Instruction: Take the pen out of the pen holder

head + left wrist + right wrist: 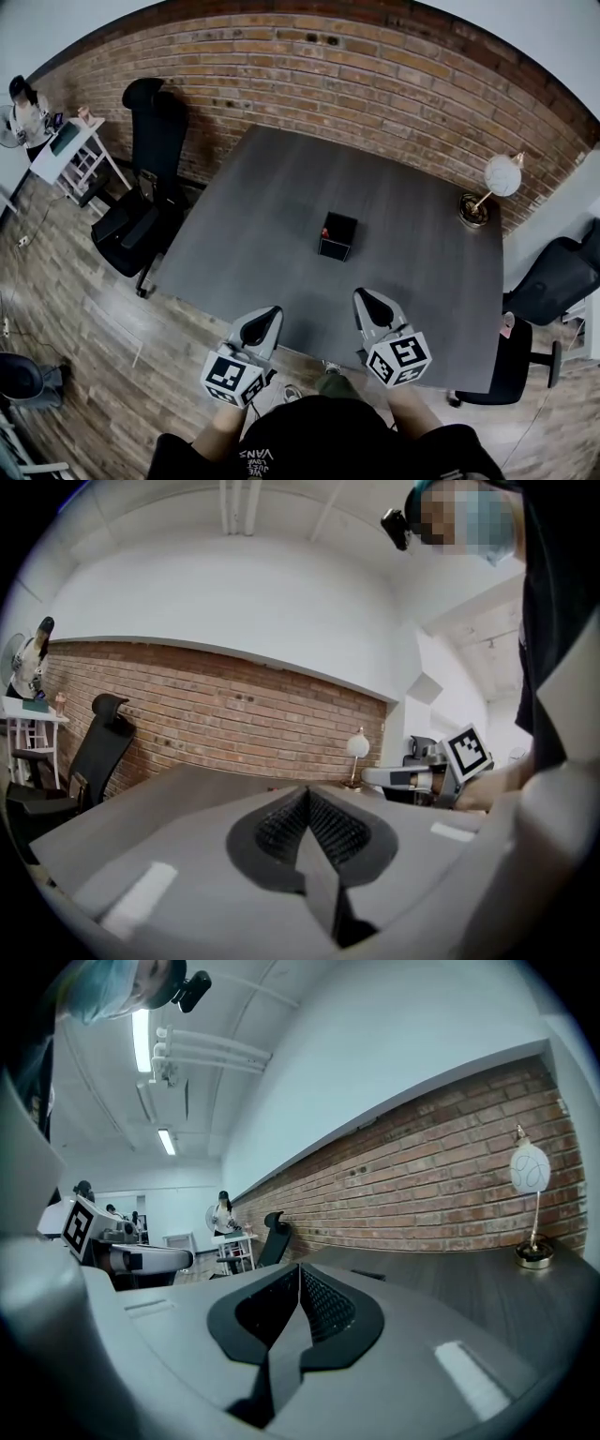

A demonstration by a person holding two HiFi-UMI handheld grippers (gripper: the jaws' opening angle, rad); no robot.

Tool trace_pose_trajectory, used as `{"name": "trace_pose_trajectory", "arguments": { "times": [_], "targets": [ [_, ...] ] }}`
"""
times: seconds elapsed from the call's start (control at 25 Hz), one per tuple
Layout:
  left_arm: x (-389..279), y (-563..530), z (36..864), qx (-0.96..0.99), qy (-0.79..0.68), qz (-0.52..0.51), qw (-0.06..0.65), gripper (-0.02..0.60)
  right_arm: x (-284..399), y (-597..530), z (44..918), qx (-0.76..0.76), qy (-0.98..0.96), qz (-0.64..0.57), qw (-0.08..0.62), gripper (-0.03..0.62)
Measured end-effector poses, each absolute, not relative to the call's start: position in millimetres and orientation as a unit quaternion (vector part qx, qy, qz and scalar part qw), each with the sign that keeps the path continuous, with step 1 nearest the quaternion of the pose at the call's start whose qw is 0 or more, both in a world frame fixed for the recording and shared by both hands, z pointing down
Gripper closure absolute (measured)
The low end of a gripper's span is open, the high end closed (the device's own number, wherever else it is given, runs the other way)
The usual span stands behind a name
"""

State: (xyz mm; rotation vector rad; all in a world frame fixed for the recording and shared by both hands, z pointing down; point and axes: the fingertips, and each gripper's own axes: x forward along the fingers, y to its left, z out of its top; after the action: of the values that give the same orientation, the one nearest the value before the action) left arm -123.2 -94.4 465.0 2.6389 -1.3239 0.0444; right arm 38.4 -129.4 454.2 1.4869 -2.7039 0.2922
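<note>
A black square pen holder (pixel 337 235) stands near the middle of the dark grey table (pixel 281 206), with a red-tipped pen (pixel 325 231) showing inside it. My left gripper (pixel 271 314) hovers over the table's near edge, below and left of the holder, jaws shut and empty. My right gripper (pixel 362 298) sits beside it, below and slightly right of the holder, also shut on nothing. In the left gripper view the left gripper (pixel 306 797) has its pads together; the right gripper (pixel 298 1272) looks the same in its own view. The holder is hidden in both gripper views.
A globe lamp (pixel 500 178) on a brass base stands at the table's far right corner. Black office chairs sit to the left (pixel 145 202) and right (pixel 553 281). A brick wall (pixel 375 84) runs behind. A person stands by a white cart (pixel 70 155) far left.
</note>
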Motion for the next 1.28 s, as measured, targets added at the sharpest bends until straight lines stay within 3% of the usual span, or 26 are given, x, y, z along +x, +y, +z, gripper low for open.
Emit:
{"name": "trace_pose_trajectory", "arguments": {
  "times": [0.84,1.28],
  "targets": [
    [-80,-173,479,0.890,-0.442,0.021,0.114,0.529,36,-246,480,0.437,-0.896,0.062,0.055,0.591],
    [-86,-171,489,0.882,-0.452,0.034,0.126,0.529,10,-271,512,0.413,-0.905,0.058,0.086,0.537]
  ]
}}
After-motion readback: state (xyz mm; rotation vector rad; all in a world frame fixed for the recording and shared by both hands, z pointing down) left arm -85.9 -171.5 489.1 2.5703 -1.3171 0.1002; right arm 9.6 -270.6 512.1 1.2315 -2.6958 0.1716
